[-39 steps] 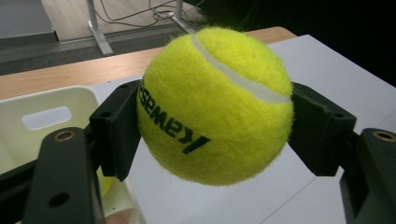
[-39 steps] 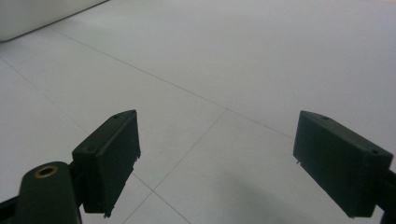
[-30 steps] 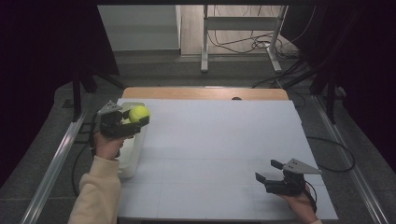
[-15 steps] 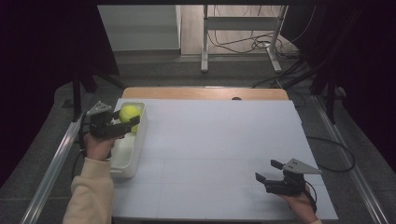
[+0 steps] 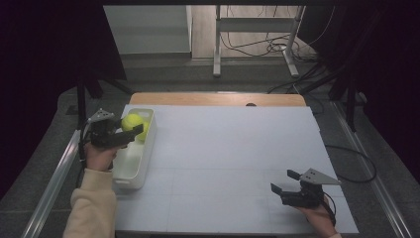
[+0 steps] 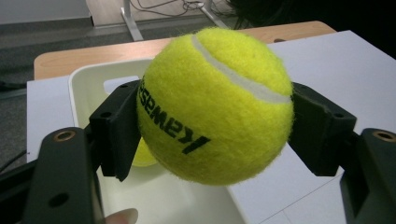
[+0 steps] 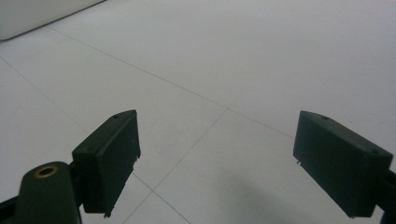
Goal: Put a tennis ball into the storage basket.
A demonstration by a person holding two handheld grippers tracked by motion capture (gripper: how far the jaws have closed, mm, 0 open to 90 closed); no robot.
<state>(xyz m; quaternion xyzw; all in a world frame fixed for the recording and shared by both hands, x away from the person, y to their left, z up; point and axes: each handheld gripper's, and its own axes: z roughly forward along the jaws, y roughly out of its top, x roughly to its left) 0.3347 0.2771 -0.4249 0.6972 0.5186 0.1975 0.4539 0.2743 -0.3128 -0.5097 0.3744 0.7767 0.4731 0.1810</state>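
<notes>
Left tongs (image 5: 132, 133) clamped on tennis ball (image 6: 215, 105), a black pad pressed into the felt on each side. Right tongs (image 7: 219, 163) spread wide, nothing between the pads, held low over bare white table (image 5: 233, 148) near its front right corner, well apart from the rest.

Largest to smallest: white table, wooden strip along its far edge; white bin (image 5: 130, 163) at the table's left edge, long side running front to back; the two tongs; the ball.

Ball held above the far end of the bin, off its floor, black lettering upside down toward the left gripper view. Second yellow ball (image 6: 142, 156) lying in the bin beneath, mostly hidden behind the held ball and the left pad. Bin's near end cut off at the bottom of the left gripper view. Fingertip (image 6: 121, 217) just visible at that lower edge.
</notes>
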